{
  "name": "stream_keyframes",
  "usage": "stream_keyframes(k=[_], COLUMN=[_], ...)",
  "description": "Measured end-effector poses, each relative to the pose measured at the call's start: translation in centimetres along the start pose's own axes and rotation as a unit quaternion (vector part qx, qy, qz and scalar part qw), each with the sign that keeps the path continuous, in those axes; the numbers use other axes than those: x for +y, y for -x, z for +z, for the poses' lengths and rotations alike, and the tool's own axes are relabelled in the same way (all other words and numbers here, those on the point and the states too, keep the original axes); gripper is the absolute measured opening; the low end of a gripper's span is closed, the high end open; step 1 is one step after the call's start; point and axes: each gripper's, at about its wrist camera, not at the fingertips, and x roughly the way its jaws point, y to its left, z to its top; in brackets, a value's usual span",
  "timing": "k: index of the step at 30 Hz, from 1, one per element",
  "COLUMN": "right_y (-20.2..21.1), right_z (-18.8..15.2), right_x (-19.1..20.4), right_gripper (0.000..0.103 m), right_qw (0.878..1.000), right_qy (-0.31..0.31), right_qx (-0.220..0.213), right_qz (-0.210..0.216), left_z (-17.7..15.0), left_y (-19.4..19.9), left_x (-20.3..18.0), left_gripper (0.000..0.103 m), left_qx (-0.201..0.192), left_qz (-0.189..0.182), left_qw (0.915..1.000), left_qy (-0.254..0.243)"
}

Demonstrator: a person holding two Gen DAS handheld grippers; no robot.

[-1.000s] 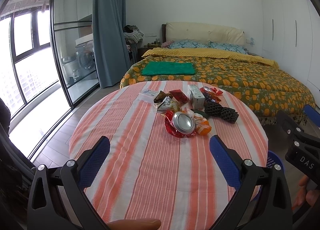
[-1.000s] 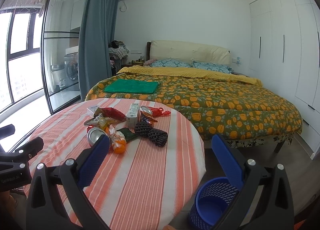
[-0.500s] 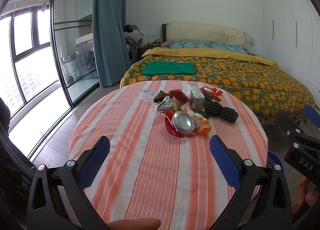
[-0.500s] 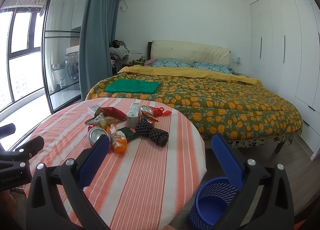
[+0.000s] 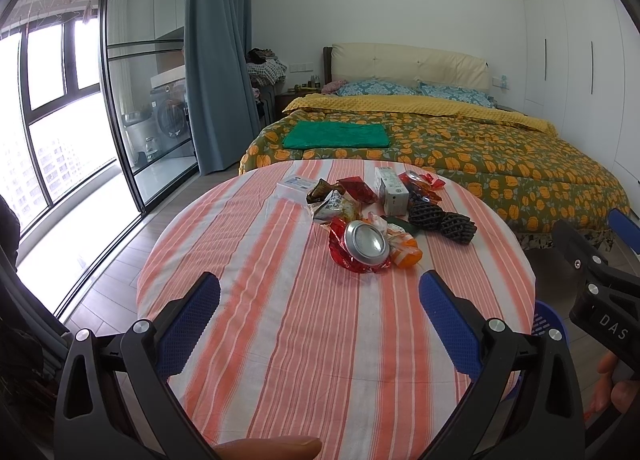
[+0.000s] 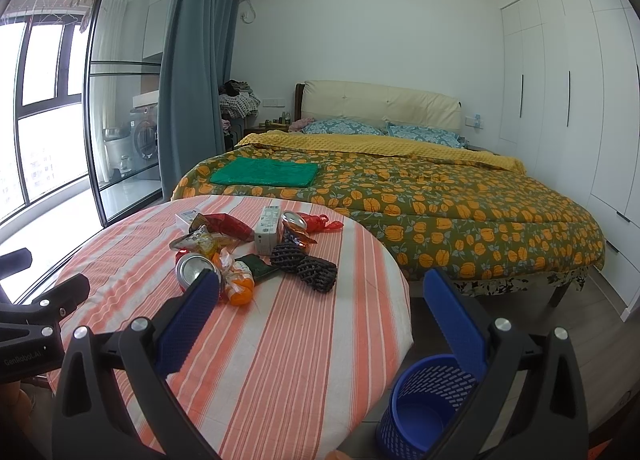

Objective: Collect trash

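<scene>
Left wrist view: left gripper hangs over the near edge of the round table, jaws spread wide, nothing between the pads. Right gripper same: wide open, empty, held off the table's right side above the blue basket on the floor.

Change vs a second ago: basically none. Both views line up with the earlier frames, only a slight drift on the right one. Pile untouched. My read: task hasn't started, no approach committed yet.

Trash sits in one cluster past mid-table, well clear of both grippers. Nearest is the crushed can lying on a red wrapper, an orange packet touching it. Behind those: black mesh sleeve, snack bag, white carton, second can among red foil, flat white box at the far edge. Bed beyond, with a green cloth on it.

Hard to see: basket is half covered by the right gripper's finger; in the left view only a sliver of its rim shows past the table edge. Whether there's anything in it, can't tell. Pieces overlap, so the count is uncertain. Table legs are hidden by the cloth. A fingertip is cut off at the bottom of the left frame.
</scene>
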Motion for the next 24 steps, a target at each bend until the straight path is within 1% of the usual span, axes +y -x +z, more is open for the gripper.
stream_keyframes(k=[4,10,14,16,18,22,24], right_y=[-0.2,-0.6,-1.2,-1.8,-2.2,-3.3,-3.9], right_z=[-0.1,-0.5,-0.8,-1.1,-1.4,-2.2,-2.6], right_x=[-0.1,0.1,0.2,0.1,0.0,0.2,0.1], right_gripper=[0.099,0.098,0.099,0.098,0.098,0.098,0.098], right_qw=[1.000,1.000,1.000,1.000,1.000,0.999,0.999], right_qy=[0.000,0.000,-0.001,-0.002,-0.003,-0.001,-0.001], right_qx=[0.004,0.008,0.015,0.022,0.028,0.042,0.049], right_qz=[-0.001,-0.002,-0.002,-0.003,-0.003,0.000,0.002], left_z=[-0.3,-0.9,-0.8,-0.9,-1.1,-2.4,-3.2], left_y=[-0.1,-0.9,-1.7,-2.5,-3.5,-6.7,-8.0], left_x=[0.0,0.7,1.2,1.2,1.1,0.6,0.6], left_gripper=[0.099,0.099,0.099,0.099,0.099,0.099,0.099], left_qx=[0.002,0.018,0.022,0.030,0.044,0.106,0.125], left_qz=[0.000,0.002,-0.003,-0.003,-0.001,-0.017,-0.026], left_qw=[1.0000,0.9998,0.9996,0.9995,0.9990,0.9941,0.9917], left_qy=[0.000,0.009,0.017,0.011,0.006,-0.012,-0.007])
